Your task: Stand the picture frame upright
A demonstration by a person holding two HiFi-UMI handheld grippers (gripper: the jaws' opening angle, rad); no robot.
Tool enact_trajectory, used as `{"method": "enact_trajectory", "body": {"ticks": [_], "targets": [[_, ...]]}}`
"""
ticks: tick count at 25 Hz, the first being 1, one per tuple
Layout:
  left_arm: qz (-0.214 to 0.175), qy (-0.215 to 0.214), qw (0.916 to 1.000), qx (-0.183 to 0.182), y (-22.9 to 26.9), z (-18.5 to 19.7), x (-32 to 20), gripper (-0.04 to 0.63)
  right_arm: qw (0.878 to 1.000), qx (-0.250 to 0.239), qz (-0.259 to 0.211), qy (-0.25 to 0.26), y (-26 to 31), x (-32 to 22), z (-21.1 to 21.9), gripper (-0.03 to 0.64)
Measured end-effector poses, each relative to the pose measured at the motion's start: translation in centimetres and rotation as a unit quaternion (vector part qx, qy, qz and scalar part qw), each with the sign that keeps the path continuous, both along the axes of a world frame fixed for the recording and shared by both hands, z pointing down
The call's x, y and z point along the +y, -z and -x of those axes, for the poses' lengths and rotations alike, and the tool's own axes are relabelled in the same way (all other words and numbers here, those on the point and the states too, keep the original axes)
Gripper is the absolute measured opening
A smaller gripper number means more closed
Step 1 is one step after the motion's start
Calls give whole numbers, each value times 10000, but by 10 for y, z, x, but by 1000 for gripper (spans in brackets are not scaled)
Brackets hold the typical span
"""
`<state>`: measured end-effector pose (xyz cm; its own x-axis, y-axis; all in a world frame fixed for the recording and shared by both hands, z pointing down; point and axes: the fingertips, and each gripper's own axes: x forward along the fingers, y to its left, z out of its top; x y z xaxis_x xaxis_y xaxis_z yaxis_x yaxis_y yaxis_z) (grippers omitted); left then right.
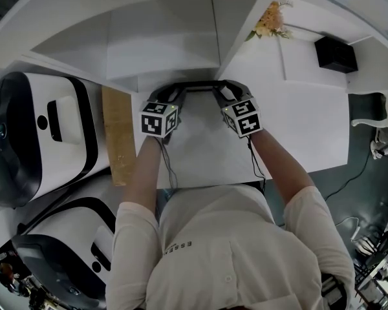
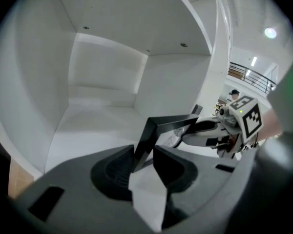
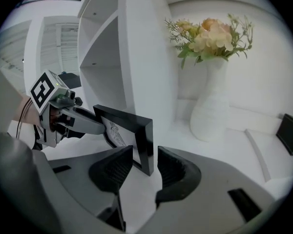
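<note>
The picture frame (image 1: 198, 86) sits in the upper centre of the head view, a thin black bar spanning the gap between the two tools, on the white table (image 1: 310, 131) at the mouth of an open white shelf compartment (image 1: 161, 41). In the right gripper view the frame (image 3: 139, 130) stands upright on its lower edge, with a pale print showing inside the black border.

The left gripper (image 1: 176, 94) holds the frame's end at picture left. In its own view, the left gripper (image 2: 144, 156) has its jaws drawn in against the dark edge of the frame (image 2: 145, 143), which runs up between them. The right gripper (image 1: 221, 92) is at the other end. In its own view, the right gripper (image 3: 145, 155) has its jaws parted around the frame's near corner, and a sliver of white shows between the frame and the jaw at picture right, so it does not clamp.

A white vase (image 3: 212, 108) of pale flowers (image 3: 212, 33) stands on the table in the right half of the right gripper view, well apart from the frame. A black box (image 1: 336, 53) lies at the head view's upper right, and a wooden board (image 1: 118, 134) lies left of centre, beside the left forearm
</note>
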<state>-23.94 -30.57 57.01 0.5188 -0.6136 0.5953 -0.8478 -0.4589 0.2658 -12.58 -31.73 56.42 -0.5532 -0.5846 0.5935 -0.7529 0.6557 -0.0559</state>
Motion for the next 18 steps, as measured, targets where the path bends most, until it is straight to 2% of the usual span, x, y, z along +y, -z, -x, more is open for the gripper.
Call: {"method": "enact_trajectory", "body": {"ticks": [4,8,10,12,14,18], "targets": [[63,183,9998,31,-1,1,-1,113,9996,-71,235,-111,-1,0,0,155],[-15,271,9996,-87,-1,6,-3,151,9995,-33,268,-162,-1,-1,-1,164],[-231,239,9992,-234,1,10,-4,187,9991,117,335,-237,-5,1,-6,163],[-404,192,9988,-219,5,11,-1,252,9988,207,360,-278,-5,6,-10,164],[-459,150,9988,-129,9,11,4,253,9989,184,305,-310,-1,10,-12,170],[-531,21,9984,-177,16,10,21,253,9990,168,238,-331,8,21,-19,187]]}}
